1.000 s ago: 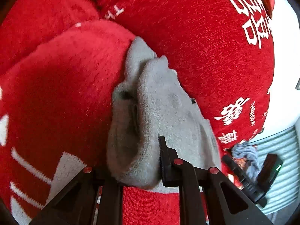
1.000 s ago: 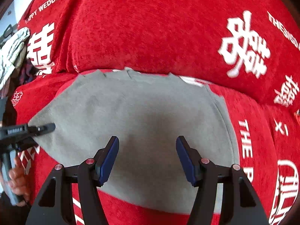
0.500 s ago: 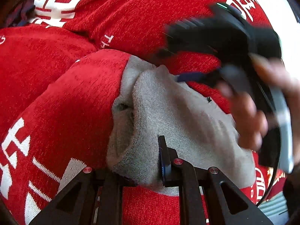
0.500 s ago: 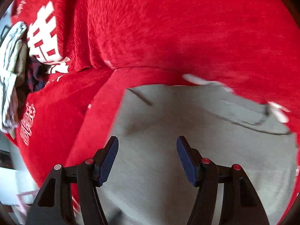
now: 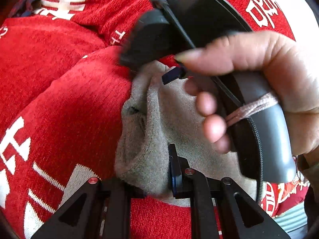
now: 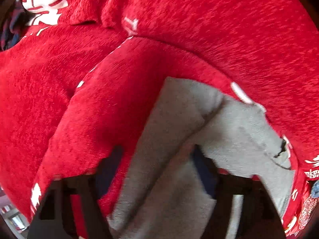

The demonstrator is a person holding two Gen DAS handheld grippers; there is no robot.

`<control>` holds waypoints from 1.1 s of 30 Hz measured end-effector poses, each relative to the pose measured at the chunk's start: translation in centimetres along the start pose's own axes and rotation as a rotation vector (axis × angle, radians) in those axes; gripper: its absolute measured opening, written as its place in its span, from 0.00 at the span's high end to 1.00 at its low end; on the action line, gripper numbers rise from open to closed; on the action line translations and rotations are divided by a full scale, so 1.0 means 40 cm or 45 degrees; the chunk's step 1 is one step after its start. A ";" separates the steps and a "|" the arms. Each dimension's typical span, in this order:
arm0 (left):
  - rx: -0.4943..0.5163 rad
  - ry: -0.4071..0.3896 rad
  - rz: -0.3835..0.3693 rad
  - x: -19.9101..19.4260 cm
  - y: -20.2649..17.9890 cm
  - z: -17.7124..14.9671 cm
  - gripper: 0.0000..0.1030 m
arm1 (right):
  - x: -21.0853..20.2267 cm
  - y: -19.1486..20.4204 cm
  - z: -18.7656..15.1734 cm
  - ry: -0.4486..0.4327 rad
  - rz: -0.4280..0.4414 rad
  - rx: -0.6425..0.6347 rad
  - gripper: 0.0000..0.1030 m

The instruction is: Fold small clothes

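A grey cloth (image 6: pixel 179 139) lies on the red cover (image 6: pixel 99 99), filling the lower middle of the frame. The blurred right gripper (image 6: pixel 157 169) is closing, a raised fold between its jaws.

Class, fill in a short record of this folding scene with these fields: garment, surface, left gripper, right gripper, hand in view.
garment: small grey knitted garment, bunched and partly folded
surface: red plush cover with white lettering, under the garment
left gripper: jaws shut on a gathered fold of the grey cloth
right gripper: jaws closing, a ridge of grey cloth between them; blurred
hand in view: person's right hand holding the right gripper's grey handle, above the garment in the left wrist view
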State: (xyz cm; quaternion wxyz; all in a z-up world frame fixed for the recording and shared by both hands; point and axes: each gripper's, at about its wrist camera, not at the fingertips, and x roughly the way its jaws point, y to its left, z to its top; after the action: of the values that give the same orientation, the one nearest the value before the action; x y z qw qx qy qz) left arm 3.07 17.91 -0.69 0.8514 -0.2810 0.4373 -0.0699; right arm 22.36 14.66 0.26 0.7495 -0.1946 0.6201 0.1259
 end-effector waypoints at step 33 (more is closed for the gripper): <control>0.462 -0.111 0.273 -0.107 -0.357 -0.033 0.86 | -0.220 -0.509 -0.216 -0.362 0.703 0.362 0.81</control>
State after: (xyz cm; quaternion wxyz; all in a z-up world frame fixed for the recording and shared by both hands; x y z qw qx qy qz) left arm 1.26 7.03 9.42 0.9087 -0.0776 0.4078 -0.0444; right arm 21.75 -6.91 10.28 0.7858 0.1066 0.5500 0.2622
